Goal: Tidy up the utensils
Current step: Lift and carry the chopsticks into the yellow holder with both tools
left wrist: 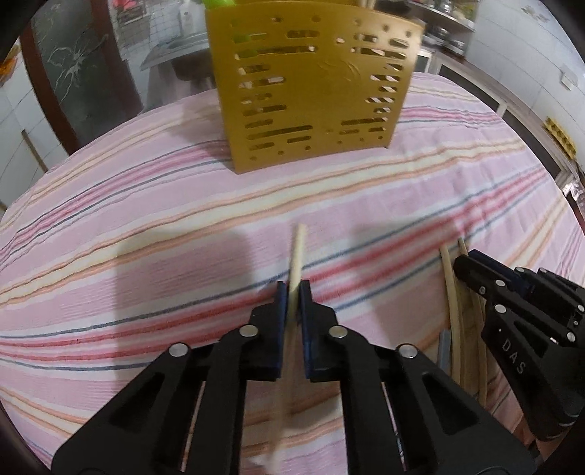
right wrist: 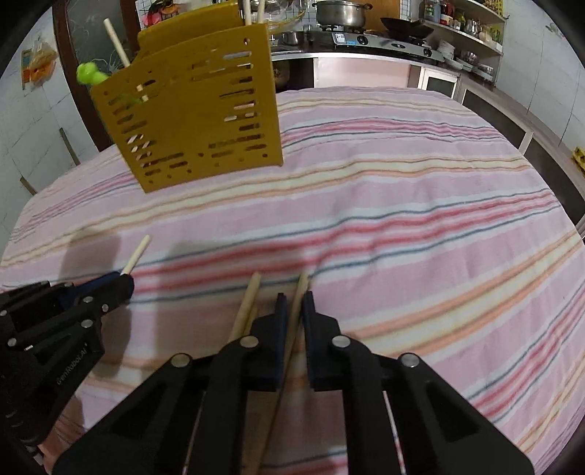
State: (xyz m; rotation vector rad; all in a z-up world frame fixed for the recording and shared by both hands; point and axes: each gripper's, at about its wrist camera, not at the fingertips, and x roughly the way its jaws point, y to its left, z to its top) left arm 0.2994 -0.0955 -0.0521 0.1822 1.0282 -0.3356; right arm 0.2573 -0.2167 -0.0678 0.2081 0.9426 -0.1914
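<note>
A pale wooden chopstick point(left wrist: 299, 248) is clamped between the pads of my left gripper point(left wrist: 292, 289), which is shut on it above the striped cloth; its tip points toward the gold perforated utensil holder point(left wrist: 310, 84). My right gripper point(right wrist: 294, 297) is shut on a second chopstick point(right wrist: 302, 283), with another chopstick point(right wrist: 248, 303) lying just left of its fingers. The holder point(right wrist: 197, 109) stands at the back left with chopsticks and a green utensil point(right wrist: 91, 75) in it. Each view shows the other gripper: the right gripper point(left wrist: 463, 265) and the left gripper point(right wrist: 126, 283).
The table wears a pink striped cloth point(right wrist: 402, 204). Behind it runs a kitchen counter with a stove point(right wrist: 384, 40), a metal pot point(right wrist: 340, 12) and shelves of dishes. A dark door point(left wrist: 76, 80) stands at the back left. A few more sticks point(left wrist: 449, 310) lie by the right gripper.
</note>
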